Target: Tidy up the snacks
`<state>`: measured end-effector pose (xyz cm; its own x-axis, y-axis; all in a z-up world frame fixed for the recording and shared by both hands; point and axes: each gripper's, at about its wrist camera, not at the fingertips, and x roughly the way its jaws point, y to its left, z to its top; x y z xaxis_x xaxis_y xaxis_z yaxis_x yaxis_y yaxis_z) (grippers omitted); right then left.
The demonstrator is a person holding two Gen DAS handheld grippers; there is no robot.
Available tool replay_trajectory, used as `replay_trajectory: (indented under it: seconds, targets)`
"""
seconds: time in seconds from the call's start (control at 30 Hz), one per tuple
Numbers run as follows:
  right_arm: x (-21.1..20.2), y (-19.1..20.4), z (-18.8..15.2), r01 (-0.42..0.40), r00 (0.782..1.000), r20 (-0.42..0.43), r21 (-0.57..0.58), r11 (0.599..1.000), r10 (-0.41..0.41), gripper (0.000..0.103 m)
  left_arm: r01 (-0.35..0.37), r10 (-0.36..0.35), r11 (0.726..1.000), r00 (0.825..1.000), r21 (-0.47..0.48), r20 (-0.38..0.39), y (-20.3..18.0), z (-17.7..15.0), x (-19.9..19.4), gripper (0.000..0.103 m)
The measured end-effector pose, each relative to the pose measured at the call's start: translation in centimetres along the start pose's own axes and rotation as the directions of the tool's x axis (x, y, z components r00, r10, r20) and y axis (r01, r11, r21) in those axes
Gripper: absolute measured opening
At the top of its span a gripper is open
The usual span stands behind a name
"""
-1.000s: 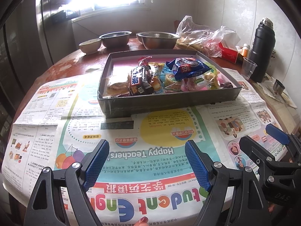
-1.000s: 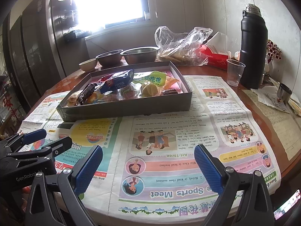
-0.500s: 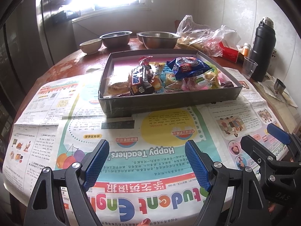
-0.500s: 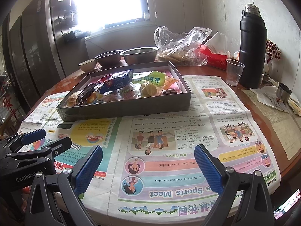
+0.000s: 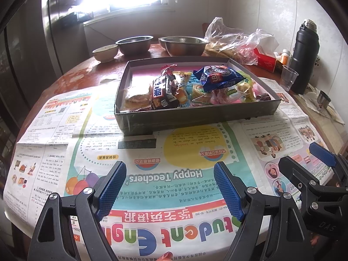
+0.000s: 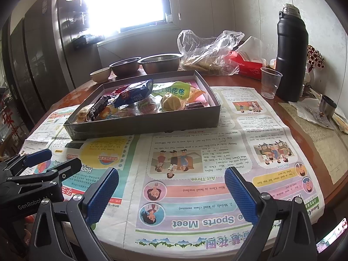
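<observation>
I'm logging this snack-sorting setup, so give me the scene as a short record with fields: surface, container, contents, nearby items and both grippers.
surface: round table covered by a newspaper
container: grey box on the newspaper
contents: mixed wrapped snacks, a blue packet on top
behind the box: two steel bowls, small ceramic bowl
right side: black flask, plastic cup
left gripper: open, empty
right gripper: open, empty
</observation>
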<state>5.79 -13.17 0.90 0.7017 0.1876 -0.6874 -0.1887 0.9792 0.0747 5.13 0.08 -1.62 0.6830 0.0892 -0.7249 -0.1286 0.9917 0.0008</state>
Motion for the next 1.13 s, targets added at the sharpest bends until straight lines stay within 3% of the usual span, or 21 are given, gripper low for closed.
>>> replay_trajectory:
  seconds: [0.9, 1.13]
  targets:
    - [0.2, 0.1, -0.2, 0.002, 1.0, -0.006, 0.002, 1.0, -0.002, 0.099, 0.003, -0.003, 1.0, 1.0, 0.002, -0.017, -0.2, -0.1, 0.5, 0.084]
    - [0.5, 0.0, -0.2, -0.001, 1.0, -0.01, 0.01, 1.0, 0.001, 0.099, 0.008, -0.009, 0.999, 1.0, -0.045, -0.008, 1.1, 0.5, 1.0, 0.084]
